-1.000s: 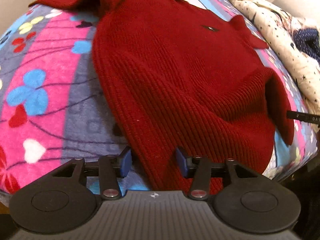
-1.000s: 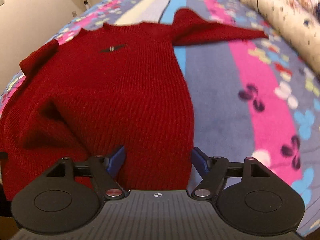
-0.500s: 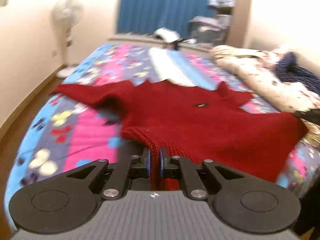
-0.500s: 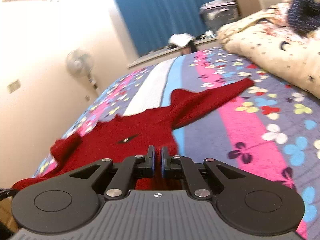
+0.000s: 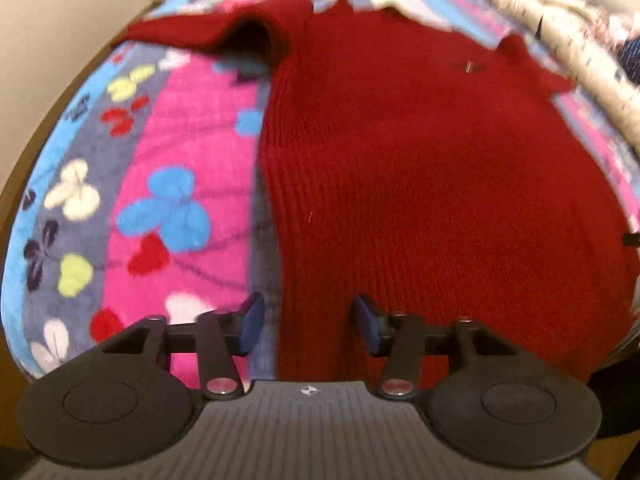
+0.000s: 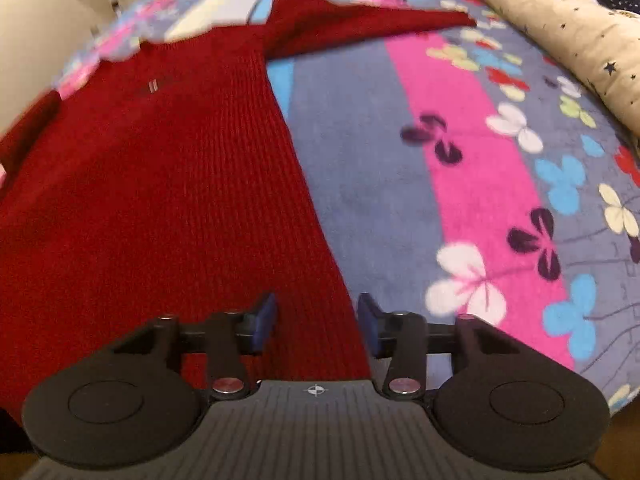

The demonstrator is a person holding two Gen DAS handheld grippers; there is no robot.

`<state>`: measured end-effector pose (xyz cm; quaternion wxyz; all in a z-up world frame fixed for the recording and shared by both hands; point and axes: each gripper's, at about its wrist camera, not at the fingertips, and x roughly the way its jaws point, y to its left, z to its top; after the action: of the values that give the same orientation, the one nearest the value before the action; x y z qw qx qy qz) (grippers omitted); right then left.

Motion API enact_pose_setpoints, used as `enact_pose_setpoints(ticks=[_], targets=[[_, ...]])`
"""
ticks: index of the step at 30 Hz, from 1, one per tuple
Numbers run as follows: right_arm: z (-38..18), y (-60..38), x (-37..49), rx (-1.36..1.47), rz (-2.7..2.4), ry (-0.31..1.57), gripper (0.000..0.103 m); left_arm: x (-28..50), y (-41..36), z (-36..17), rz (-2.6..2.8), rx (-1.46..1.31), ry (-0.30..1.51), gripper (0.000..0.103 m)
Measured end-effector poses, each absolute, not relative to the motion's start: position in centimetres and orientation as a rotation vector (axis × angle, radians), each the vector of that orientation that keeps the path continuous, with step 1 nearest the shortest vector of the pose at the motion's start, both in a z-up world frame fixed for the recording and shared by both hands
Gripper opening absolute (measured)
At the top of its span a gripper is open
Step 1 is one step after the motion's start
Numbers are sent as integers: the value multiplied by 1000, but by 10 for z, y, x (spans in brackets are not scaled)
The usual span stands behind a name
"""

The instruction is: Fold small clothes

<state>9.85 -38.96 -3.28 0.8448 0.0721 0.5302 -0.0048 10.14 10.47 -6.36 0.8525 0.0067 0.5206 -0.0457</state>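
Flowered blanket covers the bed; the red sweater lies on it face up, body spread flat, both sleeves out to the sides. We judge no fold made yet: sleeves and body all remain. Left hand-held gripper and right hand-held gripper have just been opening; each stands partly spread astride a bottom corner of the hem, pads not pressing the knit.

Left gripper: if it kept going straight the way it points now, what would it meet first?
Probably the red sweater: its side edge lies between the open left gripper fingers, over the floral blanket. Depth is unclear.
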Motion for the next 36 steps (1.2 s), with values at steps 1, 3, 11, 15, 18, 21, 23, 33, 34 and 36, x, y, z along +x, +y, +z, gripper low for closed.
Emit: enact_pose_setpoints(ticks=[1,3,11,15,18,21,23,33,34,36], targets=[[-36,-385,97,124,-5,1129,41,100,105,-66,-104,16,1112,21],[-33,-384,97,87,12,1111,21,96,101,-65,-112,36,1103,14],[-25,-397,95,62,-51,1061,7,90,88,-63,-88,134,1059,25],[-23,-393,98,42,-36,1028,9,92,86,-61,-83,140,1050,27],[-16,-393,97,54,-44,981,13,92,85,-62,-83,146,1048,27],[-8,-387,95,47,-38,945,18,92,85,-63,-82,146,1048,28],[-8,-388,99,43,-33,924,24,92,85,-62,-83,145,1049,28],[3,-386,104,81,-21,806,29,93,90,-57,-53,126,1013,45],[6,-386,104,88,-21,788,29,94,91,-55,-48,119,1001,46],[10,-383,103,92,-21,755,29,94,94,-50,-36,101,976,47]])
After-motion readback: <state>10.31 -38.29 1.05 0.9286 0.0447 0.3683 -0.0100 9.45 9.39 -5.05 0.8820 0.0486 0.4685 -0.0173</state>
